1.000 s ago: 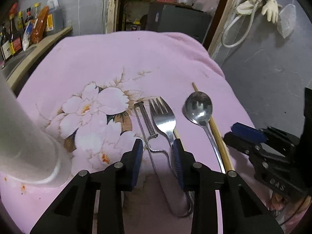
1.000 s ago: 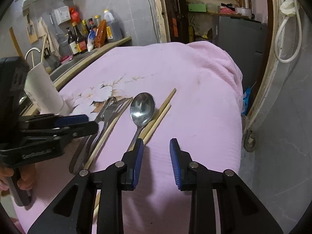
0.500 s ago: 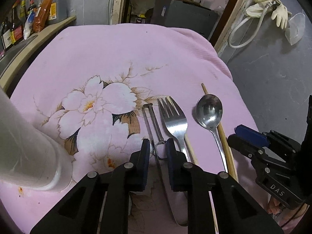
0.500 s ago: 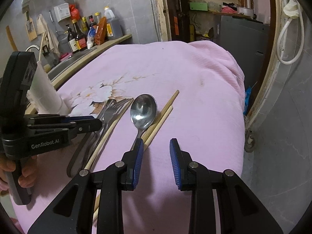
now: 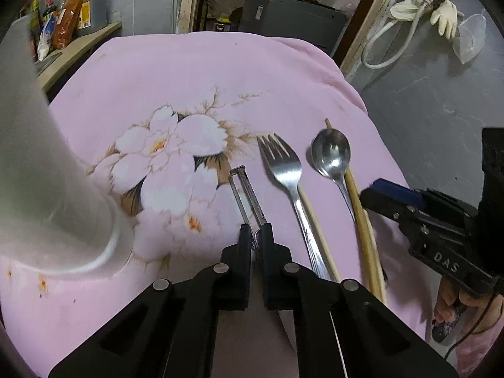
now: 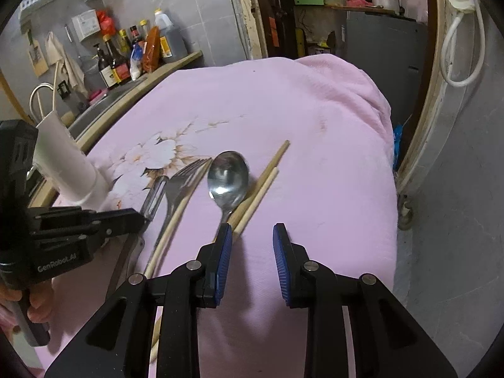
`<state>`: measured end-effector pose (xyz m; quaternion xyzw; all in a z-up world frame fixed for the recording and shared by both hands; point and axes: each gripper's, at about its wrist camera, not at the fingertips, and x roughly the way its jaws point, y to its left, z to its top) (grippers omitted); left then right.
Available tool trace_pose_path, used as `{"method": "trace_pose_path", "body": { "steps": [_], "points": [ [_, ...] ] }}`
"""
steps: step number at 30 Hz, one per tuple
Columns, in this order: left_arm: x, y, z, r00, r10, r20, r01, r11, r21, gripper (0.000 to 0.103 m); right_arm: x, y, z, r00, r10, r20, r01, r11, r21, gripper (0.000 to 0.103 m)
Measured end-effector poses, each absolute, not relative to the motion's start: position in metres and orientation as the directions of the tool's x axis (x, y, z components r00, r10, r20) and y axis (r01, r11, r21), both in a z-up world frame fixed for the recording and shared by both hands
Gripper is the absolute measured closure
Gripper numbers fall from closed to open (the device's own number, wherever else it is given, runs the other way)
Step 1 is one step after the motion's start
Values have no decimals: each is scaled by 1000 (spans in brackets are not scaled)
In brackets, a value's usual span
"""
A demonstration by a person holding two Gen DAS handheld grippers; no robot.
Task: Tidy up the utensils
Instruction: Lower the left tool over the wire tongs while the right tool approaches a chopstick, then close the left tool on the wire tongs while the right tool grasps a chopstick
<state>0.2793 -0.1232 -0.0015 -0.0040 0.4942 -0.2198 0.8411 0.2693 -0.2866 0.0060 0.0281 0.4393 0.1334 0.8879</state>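
Observation:
A metal peeler (image 5: 244,189) lies left of a fork (image 5: 280,160) on the pink flowered cloth (image 5: 189,72). My left gripper (image 5: 256,236) is shut on the peeler's neck, its blade end pointing away. A spoon (image 5: 330,154) lies right of the fork, with wooden chopsticks (image 5: 362,220) beside it and one under the fork. In the right wrist view my right gripper (image 6: 252,233) stands open over bare cloth, nothing between its fingers. Its left finger is by the spoon (image 6: 228,176) handle and the chopsticks (image 6: 264,182). The peeler (image 6: 156,195) shows there too, in the left gripper (image 6: 135,215).
A tall white cup (image 5: 47,189) stands on the cloth close to the left of my left gripper. A counter with bottles (image 6: 132,56) and a sink runs along the far left. The cloth drops off at its right edge (image 6: 387,163) towards a grey floor.
My left gripper's jaws have come together on the peeler's neck. The right gripper has stayed in place and open.

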Motion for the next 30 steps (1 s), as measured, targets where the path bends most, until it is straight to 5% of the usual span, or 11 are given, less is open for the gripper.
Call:
{"method": "trace_pose_path", "body": {
  "steps": [12, 20, 30],
  "points": [
    [276, -123, -2, 408, -390, -826, 396, 891, -225, 99, 276, -274, 3, 535, 209, -819, -189, 974, 125, 81],
    [273, -122, -3, 391, -397, -830, 440, 873, -211, 99, 270, -282, 6, 526, 220, -822, -186, 972, 141, 98],
    [251, -117, 1, 348, -415, -841, 545, 819, -179, 99, 241, -292, 11, 533, 178, -827, -205, 976, 78, 100]
  ]
}}
